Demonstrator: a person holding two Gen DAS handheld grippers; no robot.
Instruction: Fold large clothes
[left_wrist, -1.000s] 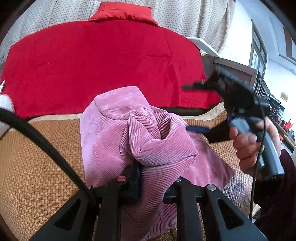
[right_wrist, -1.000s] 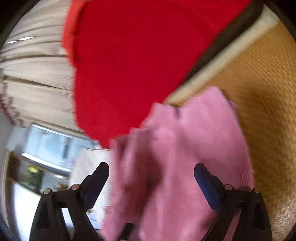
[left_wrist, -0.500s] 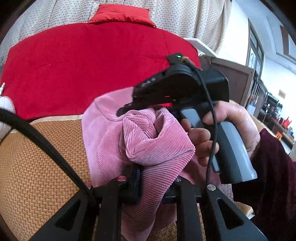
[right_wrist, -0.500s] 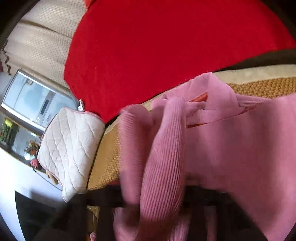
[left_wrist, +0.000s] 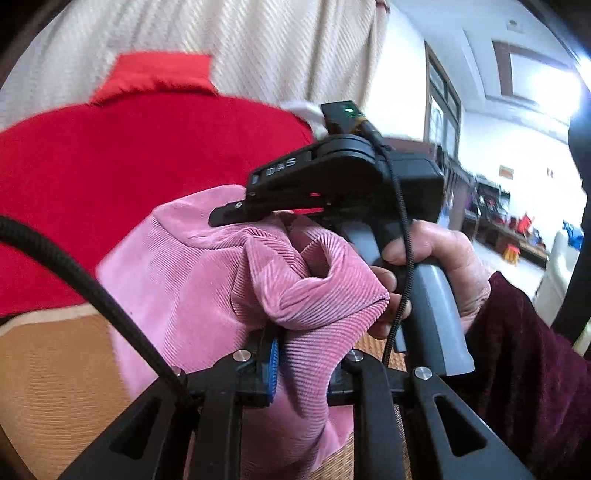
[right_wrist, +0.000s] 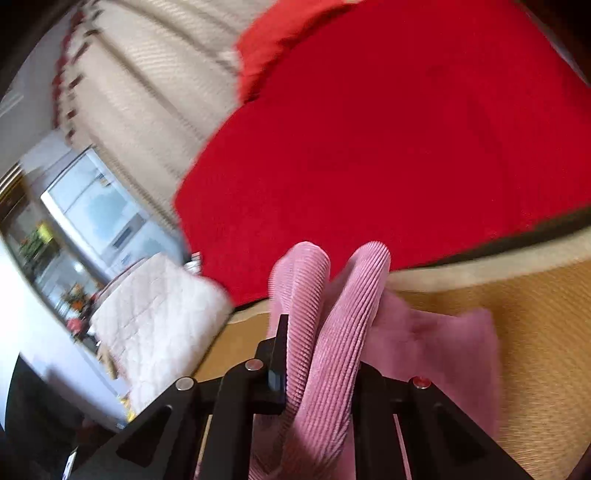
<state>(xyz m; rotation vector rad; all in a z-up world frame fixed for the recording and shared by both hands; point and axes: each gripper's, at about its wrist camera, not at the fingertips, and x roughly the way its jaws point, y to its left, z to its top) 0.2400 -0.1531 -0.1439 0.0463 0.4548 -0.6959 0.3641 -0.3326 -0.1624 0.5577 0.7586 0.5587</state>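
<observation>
A pink corduroy garment (left_wrist: 207, 280) is bunched and lifted above a tan woven mat (left_wrist: 51, 373). My left gripper (left_wrist: 303, 369) is shut on a thick ribbed fold of it. My right gripper (right_wrist: 317, 365) is shut on a folded ribbed edge of the same garment (right_wrist: 332, 317), which hangs down to the mat on its right. In the left wrist view the right gripper's black body (left_wrist: 332, 177) and the hand holding it sit just behind the bunched cloth, fingers pointing left.
A red blanket (left_wrist: 129, 177) covers the bed behind the mat, with a red pillow (left_wrist: 155, 74) and beige curtain beyond. A white quilted cushion (right_wrist: 155, 314) lies left of the mat. A black cable (left_wrist: 92, 288) crosses the left wrist view.
My right gripper has come in from the right and closed on the garment's ribbed edge. Both grippers have lifted the cloth, and the views tilt upward.
</observation>
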